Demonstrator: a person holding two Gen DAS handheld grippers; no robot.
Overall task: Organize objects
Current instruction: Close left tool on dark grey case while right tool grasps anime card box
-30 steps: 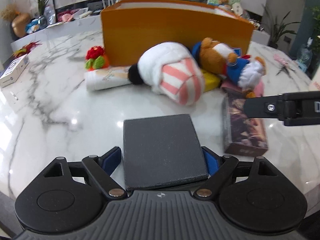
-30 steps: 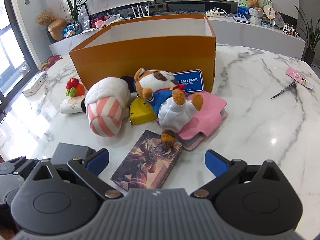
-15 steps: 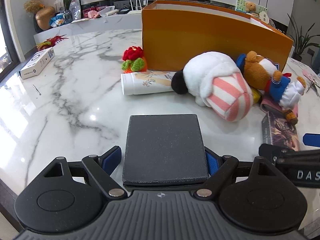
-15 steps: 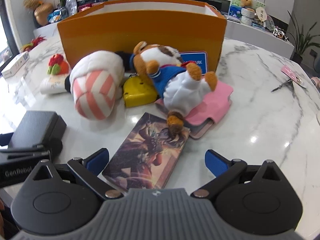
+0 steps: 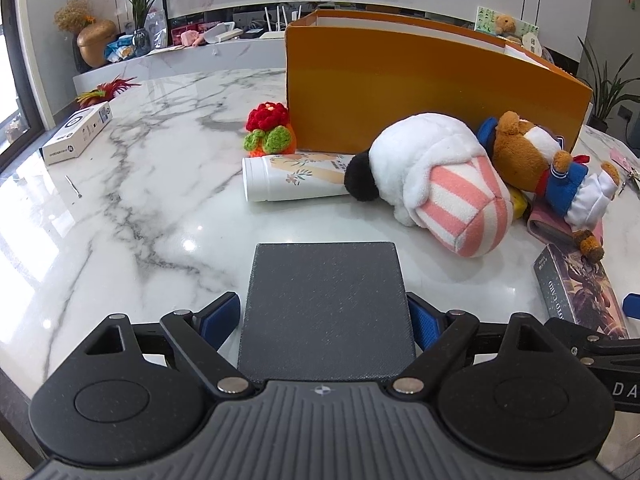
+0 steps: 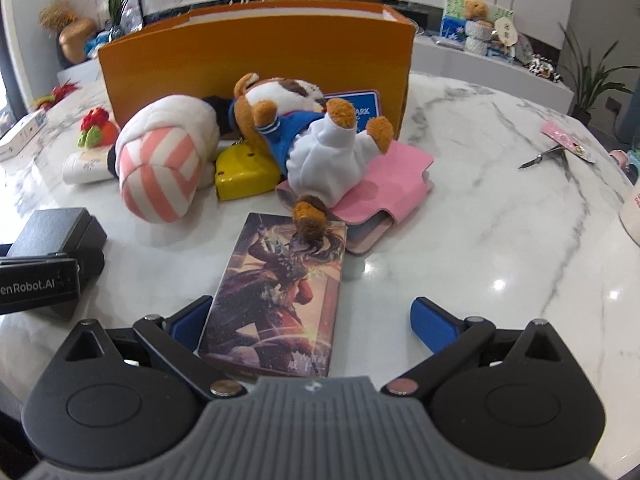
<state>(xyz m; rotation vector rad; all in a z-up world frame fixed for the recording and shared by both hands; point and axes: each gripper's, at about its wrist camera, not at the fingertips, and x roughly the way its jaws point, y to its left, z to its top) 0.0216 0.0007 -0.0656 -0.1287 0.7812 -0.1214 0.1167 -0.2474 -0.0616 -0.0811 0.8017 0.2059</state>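
1. Clamping down, the left gripper (image 5: pixel 325 312) has its blue fingers (image 5: pixel 222 312) pressed on both sides of the dark grey box (image 5: pixel 326 312).
2. Right gripper (image 6: pixel 316 320) spread wide around the illustrated card box (image 6: pixel 280 292) lying flat on the marble table (image 6: pixel 500 216).
3. Beyond: striped plush (image 5: pixel 436 184), bear plush (image 6: pixel 308 136) sprawled on a pink wallet (image 6: pixel 384 184), orange box (image 5: pixel 420 88) behind.

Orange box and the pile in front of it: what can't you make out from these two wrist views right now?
- Orange box contents: both views, its front wall hides the inside.
- Blue sign text: right wrist view, the bear plush covers most of it.
- Yellow case: left wrist view shows only a sliver behind the striped plush.
- Illustrated card box near end: right wrist view, gripper body covers it.
- Left gripper contact under the dark grey box: hidden.
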